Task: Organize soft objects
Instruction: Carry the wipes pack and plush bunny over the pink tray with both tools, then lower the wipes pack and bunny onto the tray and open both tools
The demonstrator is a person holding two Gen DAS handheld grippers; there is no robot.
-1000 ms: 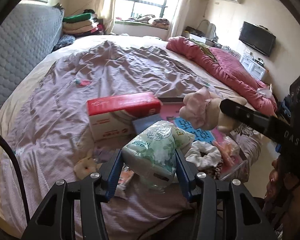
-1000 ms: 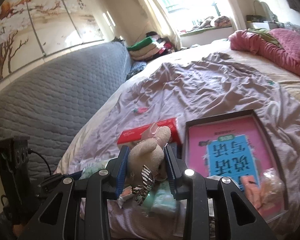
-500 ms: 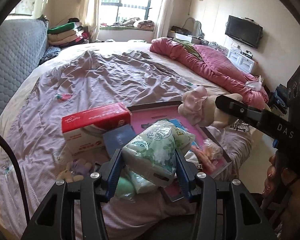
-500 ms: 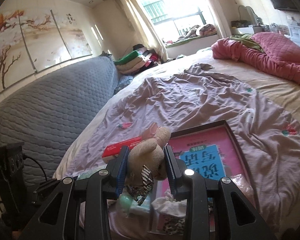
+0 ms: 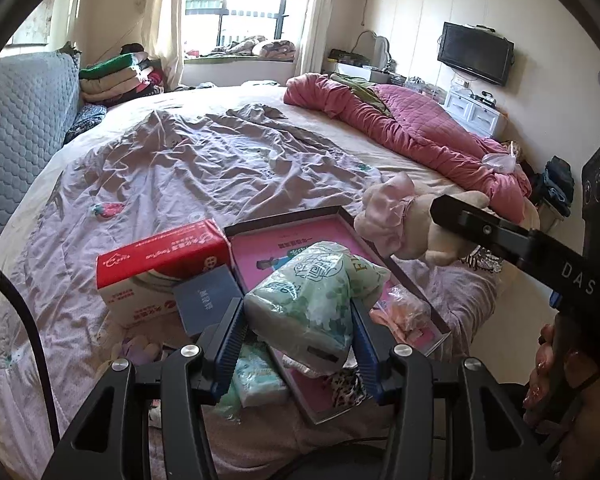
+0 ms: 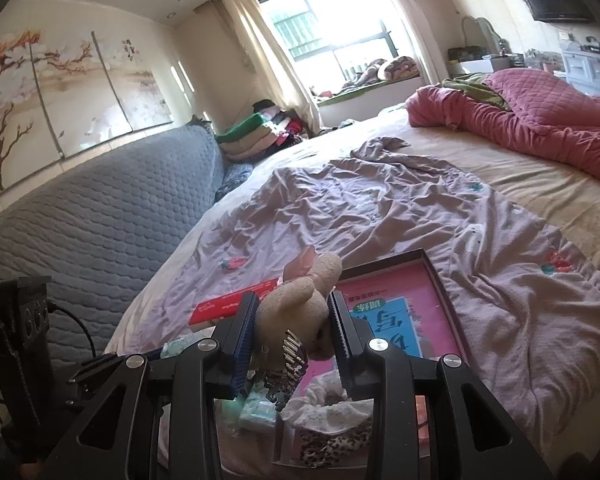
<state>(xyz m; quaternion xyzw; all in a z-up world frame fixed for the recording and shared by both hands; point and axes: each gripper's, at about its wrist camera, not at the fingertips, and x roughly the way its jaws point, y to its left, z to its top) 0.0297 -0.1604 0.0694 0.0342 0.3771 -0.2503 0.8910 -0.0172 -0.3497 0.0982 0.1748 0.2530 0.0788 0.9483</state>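
Note:
My left gripper (image 5: 298,320) is shut on a green-and-white soft tissue pack (image 5: 316,300), held above the near edge of the bed. My right gripper (image 6: 294,320) is shut on a beige plush rabbit (image 6: 300,304) with a pink bow; it also shows at the right of the left wrist view (image 5: 412,224). Below lie a red tissue box (image 5: 160,264), a dark blue booklet (image 5: 208,300), a pink-lined tray (image 5: 332,224), another tissue pack (image 5: 256,376) and a leopard-print scrunchie (image 5: 346,386).
A crumpled lilac sheet (image 5: 188,168) covers the bed. A red quilt (image 5: 420,136) lies at the far right. A grey quilted headboard (image 6: 92,232) runs along the left. Folded clothes (image 5: 116,76) are stacked by the window. The bed's near edge drops to the floor at right.
Both grippers have pulled back and risen with their loads; the box, tray and pile now sit lower and farther in view. Both grips are unchanged.

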